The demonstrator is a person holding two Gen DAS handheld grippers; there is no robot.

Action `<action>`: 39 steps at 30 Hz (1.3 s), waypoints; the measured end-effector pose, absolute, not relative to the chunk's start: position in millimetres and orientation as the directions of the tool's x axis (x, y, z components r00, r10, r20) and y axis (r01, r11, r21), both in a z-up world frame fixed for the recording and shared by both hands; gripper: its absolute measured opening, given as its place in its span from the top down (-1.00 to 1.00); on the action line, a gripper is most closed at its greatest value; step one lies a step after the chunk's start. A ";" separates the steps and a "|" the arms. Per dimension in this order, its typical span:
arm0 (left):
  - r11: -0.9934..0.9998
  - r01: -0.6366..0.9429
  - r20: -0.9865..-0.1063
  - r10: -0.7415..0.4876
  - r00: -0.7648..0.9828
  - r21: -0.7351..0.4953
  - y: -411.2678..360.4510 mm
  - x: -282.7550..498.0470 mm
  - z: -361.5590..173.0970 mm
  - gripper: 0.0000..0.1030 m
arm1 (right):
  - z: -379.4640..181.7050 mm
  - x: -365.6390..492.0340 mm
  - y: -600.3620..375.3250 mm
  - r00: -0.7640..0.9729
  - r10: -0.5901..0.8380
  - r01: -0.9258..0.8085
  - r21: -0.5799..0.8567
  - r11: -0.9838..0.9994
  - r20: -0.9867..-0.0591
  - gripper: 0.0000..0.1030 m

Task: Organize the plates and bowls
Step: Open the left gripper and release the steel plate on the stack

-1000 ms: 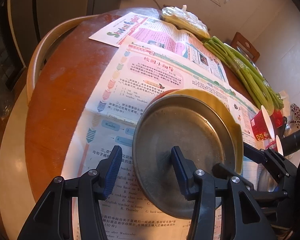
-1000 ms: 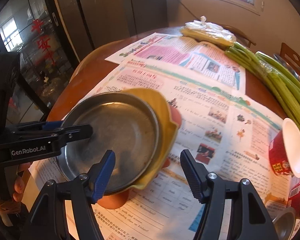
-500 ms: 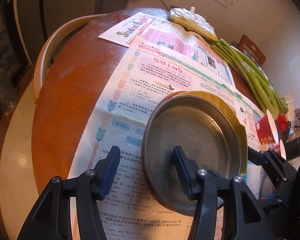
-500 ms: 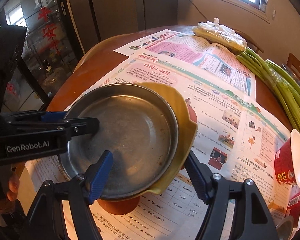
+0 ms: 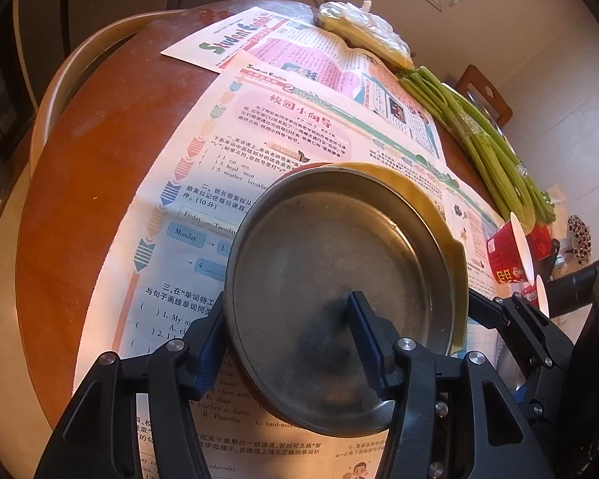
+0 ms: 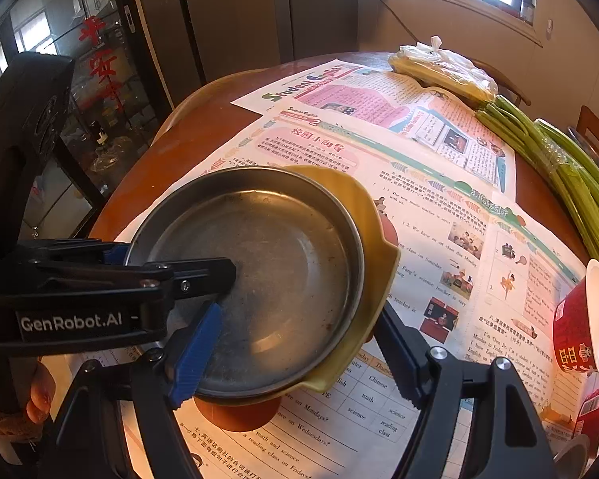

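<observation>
A steel plate (image 5: 331, 263) lies in a yellow dish (image 5: 431, 203), stacked on a red-brown bowl (image 6: 235, 415) on the newspaper. My left gripper (image 5: 289, 343) straddles the steel plate's near rim, one finger outside, one inside, jaws apart and narrowing. It also shows in the right wrist view (image 6: 179, 267). My right gripper (image 6: 295, 355) straddles the stack's near right edge, one finger over the steel plate (image 6: 259, 271), the other under the yellow dish (image 6: 375, 247) rim, jaws apart.
Newspapers (image 5: 299, 127) cover the round wooden table (image 5: 100, 151). Green stalks (image 6: 579, 183) and a plastic bag (image 6: 443, 68) lie at the far right. Red paper cups (image 6: 583, 319) lie on their sides to the right. A chair back (image 5: 60, 92) curves at the table's left edge.
Both grippers have moved in onto the stack. My left gripper's fingers have narrowed around the steel plate's rim. My right gripper now straddles the stack's edge.
</observation>
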State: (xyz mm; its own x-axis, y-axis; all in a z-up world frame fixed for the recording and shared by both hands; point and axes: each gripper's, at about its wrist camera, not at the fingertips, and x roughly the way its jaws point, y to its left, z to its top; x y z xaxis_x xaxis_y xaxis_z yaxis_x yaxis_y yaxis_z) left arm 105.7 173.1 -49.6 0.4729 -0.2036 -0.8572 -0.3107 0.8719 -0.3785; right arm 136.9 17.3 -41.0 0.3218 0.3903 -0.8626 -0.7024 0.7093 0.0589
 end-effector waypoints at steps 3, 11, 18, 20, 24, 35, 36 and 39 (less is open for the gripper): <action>0.875 -0.314 -0.860 -0.194 0.471 -0.369 171.7 107.0 -48.8 -0.13 | -40.7 136.7 16.4 0.317 0.397 -0.705 0.067 0.707 -0.861 -0.50; 0.889 -0.295 -0.867 -0.189 0.462 -0.351 155.9 119.6 -47.0 -0.14 | -40.5 143.2 3.1 0.314 0.397 -0.687 0.082 0.722 -0.862 -0.50; 0.905 -0.245 -0.865 -0.208 0.456 -0.347 129.9 138.9 -45.7 -0.14 | -39.0 156.7 -22.4 0.335 0.383 -0.641 0.090 0.762 -0.861 -0.50; 0.909 -0.235 -0.866 -0.211 0.454 -0.345 123.7 143.9 -45.2 -0.14 | -38.6 160.5 -28.6 0.340 0.378 -0.628 0.091 0.773 -0.861 -0.50; 0.913 -0.216 -0.865 -0.220 0.451 -0.345 114.3 153.5 -45.7 -0.14 | -38.4 168.3 -39.5 0.350 0.368 -0.602 0.094 0.793 -0.861 -0.50; 0.923 -0.207 -0.869 -0.203 0.452 -0.324 110.8 162.8 -45.2 -0.14 | -37.8 175.3 -48.7 0.368 0.353 -0.580 0.085 0.810 -0.860 -0.50; 0.923 -0.212 -0.868 -0.199 0.455 -0.322 112.6 162.2 -44.4 -0.14 | -37.8 174.9 -48.3 0.371 0.350 -0.578 0.081 0.812 -0.860 -0.50; 0.919 -0.227 -0.862 -0.185 0.473 -0.322 118.6 158.5 -40.1 -0.14 | -37.9 175.6 -49.7 0.373 0.348 -0.565 0.088 0.821 -0.860 -0.51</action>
State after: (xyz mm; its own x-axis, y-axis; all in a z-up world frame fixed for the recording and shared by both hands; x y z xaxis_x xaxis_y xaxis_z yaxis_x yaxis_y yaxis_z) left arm 158.5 118.6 -40.1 0.4727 -0.1853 -0.8615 -0.2273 0.9189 -0.3223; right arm 175.6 -49.7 -37.9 0.3728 0.3484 -0.8600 -0.5647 0.8206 0.0877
